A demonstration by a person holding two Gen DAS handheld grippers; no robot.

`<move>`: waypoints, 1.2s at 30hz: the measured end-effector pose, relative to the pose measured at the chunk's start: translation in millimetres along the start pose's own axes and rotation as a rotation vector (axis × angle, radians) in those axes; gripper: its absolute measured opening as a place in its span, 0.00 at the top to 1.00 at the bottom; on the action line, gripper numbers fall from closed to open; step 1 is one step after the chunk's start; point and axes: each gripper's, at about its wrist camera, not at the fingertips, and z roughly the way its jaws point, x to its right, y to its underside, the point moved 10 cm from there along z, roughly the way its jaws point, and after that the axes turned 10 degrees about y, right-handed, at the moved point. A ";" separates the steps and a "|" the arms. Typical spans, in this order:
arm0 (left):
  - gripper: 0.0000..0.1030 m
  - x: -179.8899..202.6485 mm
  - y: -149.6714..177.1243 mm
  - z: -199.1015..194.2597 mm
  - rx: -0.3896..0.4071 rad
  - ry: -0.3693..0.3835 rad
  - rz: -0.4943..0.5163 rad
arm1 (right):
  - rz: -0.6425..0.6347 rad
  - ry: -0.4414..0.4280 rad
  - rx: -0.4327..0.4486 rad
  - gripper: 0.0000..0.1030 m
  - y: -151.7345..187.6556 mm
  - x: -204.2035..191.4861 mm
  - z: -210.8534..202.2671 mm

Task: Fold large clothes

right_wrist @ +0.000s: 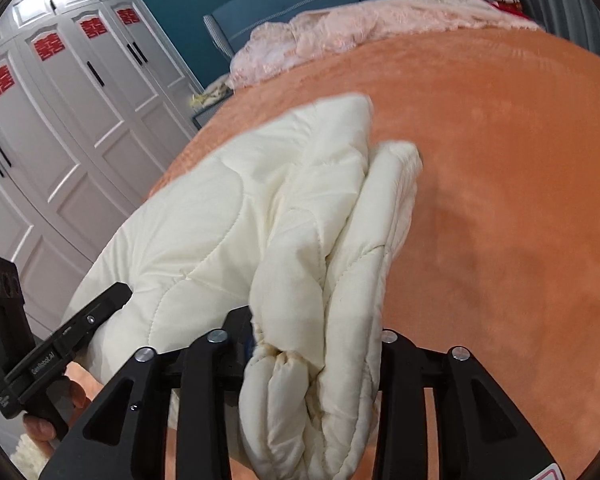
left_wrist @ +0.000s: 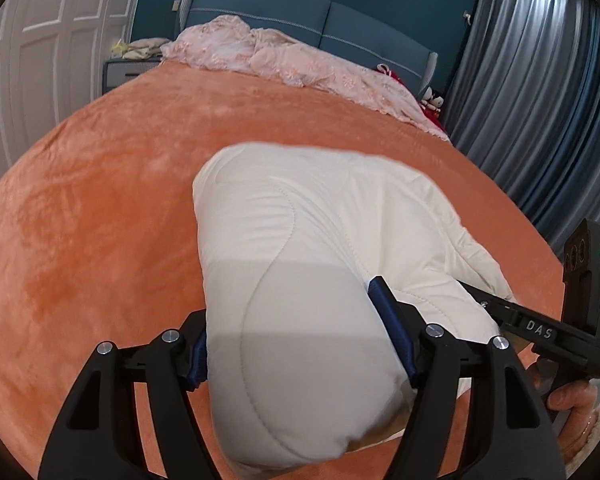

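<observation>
A cream quilted padded garment (left_wrist: 300,248) lies bunched on the orange bed cover (left_wrist: 100,220). My left gripper (left_wrist: 296,344) is shut on a thick fold of it, blue pads pressing both sides. In the right wrist view the same garment (right_wrist: 228,216) stretches away to the left, and my right gripper (right_wrist: 316,356) is shut on a gathered, pleated edge of it. The right gripper's body shows at the right of the left wrist view (left_wrist: 540,328), and the left gripper's body shows at the left of the right wrist view (right_wrist: 60,340).
A pink rumpled blanket (left_wrist: 284,60) lies by the blue headboard (left_wrist: 312,20). White wardrobe doors (right_wrist: 60,120) stand at the left, grey curtains (left_wrist: 540,100) at the right. Red plush items (left_wrist: 432,104) sit at the bed's far right corner. The orange cover (right_wrist: 500,200) spreads wide around the garment.
</observation>
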 end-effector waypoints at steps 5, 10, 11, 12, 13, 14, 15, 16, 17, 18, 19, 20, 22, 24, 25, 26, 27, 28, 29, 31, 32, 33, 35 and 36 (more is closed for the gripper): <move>0.22 -12.9 16.5 -7.9 -0.046 -0.063 -0.038 | 0.056 -0.036 -0.088 0.53 16.8 9.5 -8.7; 0.23 -14.5 8.5 -45.8 -0.114 -0.237 0.008 | -0.038 0.092 -0.066 0.48 13.5 11.5 -63.3; 0.23 -12.1 4.9 -51.6 -0.128 -0.254 0.016 | -0.059 0.123 -0.052 0.48 10.5 11.5 -70.9; 0.23 -7.8 -2.5 -58.9 -0.142 -0.282 0.027 | -0.095 0.163 -0.028 0.53 4.6 8.4 -82.3; 0.23 -5.2 -7.0 -62.8 -0.147 -0.298 0.031 | -0.126 0.186 -0.010 0.72 -2.2 1.7 -90.9; 0.23 -0.3 -14.5 -65.7 -0.150 -0.312 0.034 | -0.138 0.191 -0.009 0.80 -6.4 -1.9 -93.8; 0.23 6.8 -27.0 -68.6 -0.145 -0.323 0.032 | -0.140 0.181 -0.017 0.90 -13.4 -10.8 -96.1; 0.23 13.2 -33.6 -70.1 -0.140 -0.323 0.031 | -0.131 0.156 -0.020 0.93 -20.6 -20.4 -96.6; 0.23 19.5 -44.6 -68.9 -0.134 -0.327 0.031 | -0.125 0.143 -0.018 0.94 -25.0 -24.4 -96.2; 0.24 22.8 -51.2 -66.7 -0.129 -0.332 0.032 | -0.131 0.149 -0.010 0.95 -34.3 -34.2 -92.6; 0.24 27.2 -60.3 -61.3 -0.126 -0.337 0.036 | -0.144 0.160 -0.005 0.95 -39.8 -38.9 -88.1; 0.24 28.4 -65.2 -56.9 -0.123 -0.349 0.035 | -0.148 0.165 -0.004 0.95 -43.8 -42.7 -83.3; 0.26 27.5 -71.5 -37.0 -0.141 -0.354 0.020 | -0.136 0.164 -0.031 0.95 -50.7 -49.8 -64.1; 0.28 19.2 -68.3 -13.8 -0.177 -0.368 -0.004 | -0.118 0.189 -0.063 0.95 -52.5 -48.0 -41.4; 0.30 15.9 -65.5 -3.5 -0.193 -0.377 -0.007 | -0.117 0.207 -0.079 0.95 -51.6 -45.4 -28.9; 0.32 10.0 -59.5 8.1 -0.217 -0.388 -0.014 | -0.118 0.218 -0.090 0.95 -49.7 -43.8 -21.5; 0.33 6.9 -55.5 15.4 -0.231 -0.389 -0.020 | -0.119 0.235 -0.108 0.95 -46.6 -39.5 -8.2; 0.32 1.2 -48.9 25.1 -0.250 -0.392 -0.029 | -0.122 0.240 -0.119 0.96 -43.1 -36.7 -0.8; 0.31 -4.0 -43.3 32.3 -0.263 -0.395 -0.038 | -0.125 0.246 -0.124 0.97 -41.4 -35.2 4.9; 0.30 -11.7 -36.9 41.2 -0.260 -0.410 -0.038 | -0.130 0.244 -0.137 0.98 -34.3 -32.5 18.8; 0.29 -14.6 -35.7 44.2 -0.260 -0.419 -0.031 | -0.128 0.242 -0.141 0.98 -31.5 -31.1 21.7; 0.29 -16.9 -33.5 48.2 -0.256 -0.425 -0.022 | -0.124 0.242 -0.145 0.99 -29.7 -28.0 26.5; 0.28 -18.8 -31.9 52.9 -0.253 -0.436 -0.009 | -0.119 0.239 -0.148 0.99 -28.1 -25.2 34.5; 0.28 -18.7 -31.9 55.3 -0.252 -0.438 -0.007 | -0.119 0.238 -0.149 1.00 -26.4 -23.5 38.7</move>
